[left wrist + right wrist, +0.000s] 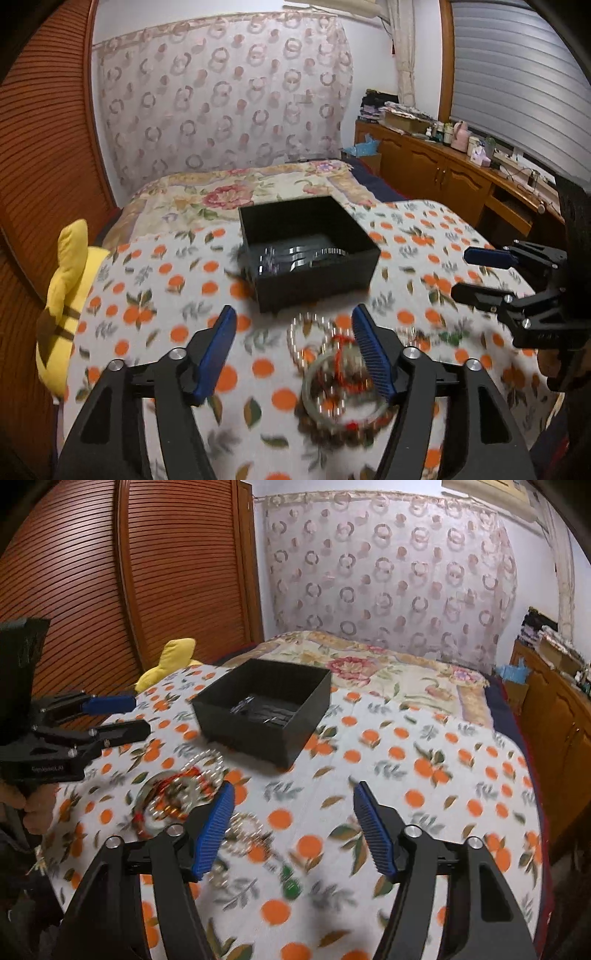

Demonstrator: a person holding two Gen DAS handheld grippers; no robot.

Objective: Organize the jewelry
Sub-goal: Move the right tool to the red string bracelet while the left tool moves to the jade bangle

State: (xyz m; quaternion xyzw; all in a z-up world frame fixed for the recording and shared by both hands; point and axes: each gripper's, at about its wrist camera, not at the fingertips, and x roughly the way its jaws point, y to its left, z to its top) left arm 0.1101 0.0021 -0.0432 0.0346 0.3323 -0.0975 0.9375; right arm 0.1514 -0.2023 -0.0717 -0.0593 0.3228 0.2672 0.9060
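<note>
Left wrist view: left hand-held gripper (293, 350) open, nothing between the blue pads (216, 350), poised over the orange-print blanket (155, 295) on the bed. Just ahead and under its right finger, tangled heap of jewelry (332, 373): pearl bracelet (301, 345), pale bangle (317, 402), red cord and dark beads, blurred. Straight beyond the heap, black box (310, 251), open-topped, shiny pieces already in its bottom. Yellow plush (70, 295) far off to the left, clear of the work.

Best bet for the pick: shift slightly right, centre the jaws over one piece only, preferably the bangle rim or the pearl loop at the heap's edge, then close slowly to avoid dragging the tangle along.

Right wrist view: right hand-held gripper (293, 830) likewise open and empty, jaws spread. Second pearl bracelet (245, 834) just beside its left finger, green bead (290, 884) close below; heap further left, box ahead-left. Worth keeping both tools apart, taking separate pieces, lifting clear above the box wall before release.
</note>
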